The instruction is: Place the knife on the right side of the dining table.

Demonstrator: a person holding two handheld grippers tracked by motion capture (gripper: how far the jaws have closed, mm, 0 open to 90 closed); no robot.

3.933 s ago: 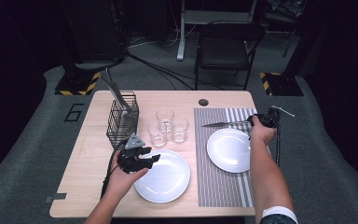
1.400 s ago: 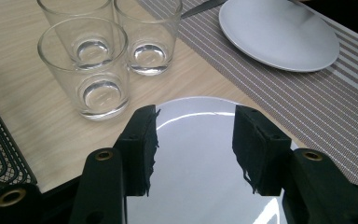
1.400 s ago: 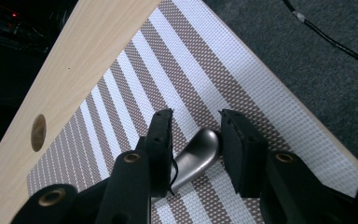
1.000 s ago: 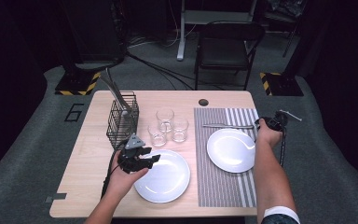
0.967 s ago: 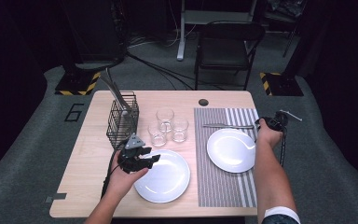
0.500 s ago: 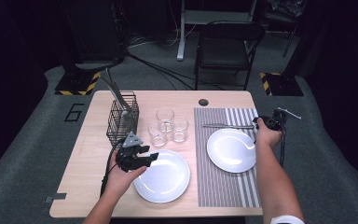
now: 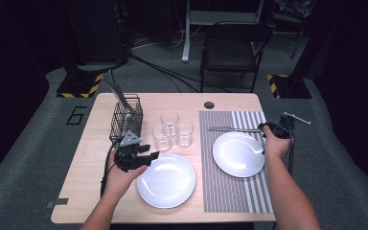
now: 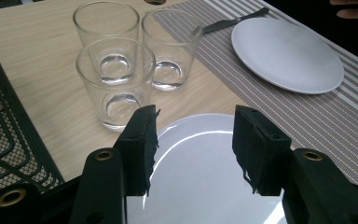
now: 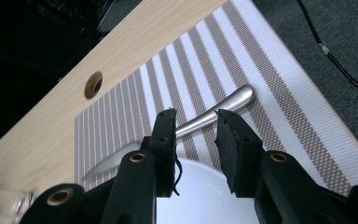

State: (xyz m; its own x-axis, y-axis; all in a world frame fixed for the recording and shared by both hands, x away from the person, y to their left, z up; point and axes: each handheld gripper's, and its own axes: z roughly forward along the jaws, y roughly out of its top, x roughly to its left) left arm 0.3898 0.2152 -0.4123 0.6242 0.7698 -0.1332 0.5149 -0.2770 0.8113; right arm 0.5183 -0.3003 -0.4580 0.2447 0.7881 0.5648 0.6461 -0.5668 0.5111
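You can see three glasses [image 7: 172, 132] beside a wire basket [image 7: 126, 119] on your tabletop [image 7: 96, 143]; a chair [image 7: 234, 50] stands beyond.

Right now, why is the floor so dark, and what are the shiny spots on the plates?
High view: light falls on the table, so the surroundings go dark. Left gripper view: the near plate shows white glare streaks. Right gripper view: the knife handle gleams.

Wire cutlery basket [image 7: 126, 119] at table's [image 7: 100, 191] left rear; three glasses [image 7: 172, 130] just right of it. Near plate [image 7: 166, 180] in front of them. Placemat [image 7: 235, 196] right, bearing far plate [image 7: 238, 154], knife [image 7: 234, 129] behind it.
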